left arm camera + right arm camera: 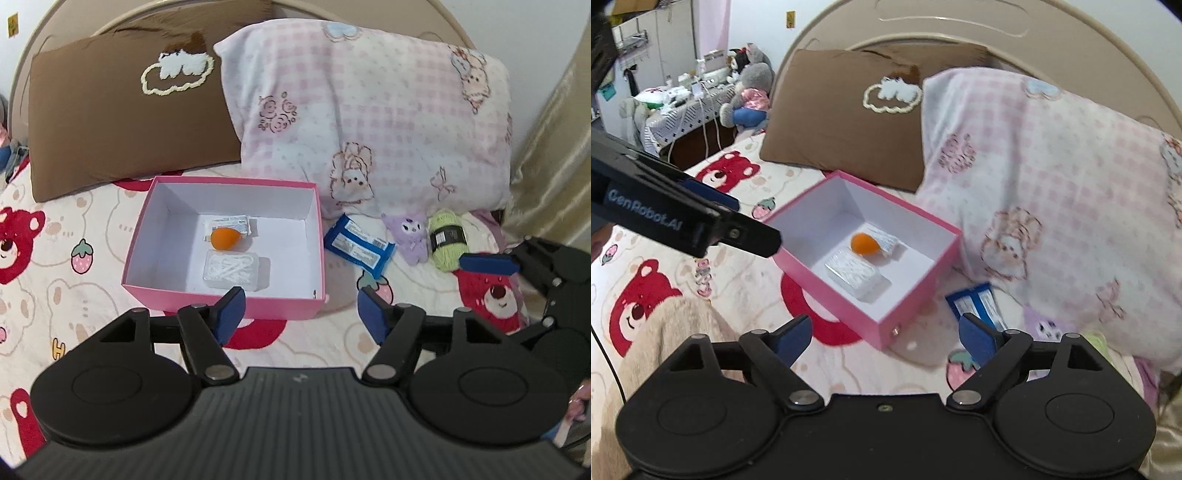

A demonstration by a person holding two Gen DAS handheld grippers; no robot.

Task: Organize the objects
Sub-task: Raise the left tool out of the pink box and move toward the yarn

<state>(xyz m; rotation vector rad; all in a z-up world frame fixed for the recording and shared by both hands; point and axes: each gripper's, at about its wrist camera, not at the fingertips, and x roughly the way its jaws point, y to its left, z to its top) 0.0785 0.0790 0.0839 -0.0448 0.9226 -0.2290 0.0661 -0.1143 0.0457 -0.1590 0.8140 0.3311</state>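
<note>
Brown pillow point(125, 122) beside pink checked pillow point(376, 122), against beige headboard point(960, 33); bear-print sheet point(66, 236).

We see the bed point(55, 280) under a bear-and-strawberry sheet. On it lie a pink box point(221, 299), a blue packet point(356, 247), a purple plush point(408, 234), a green yarn ball point(445, 236), a brown pillow point(122, 122) and a pink checked pillow point(369, 118).
</note>
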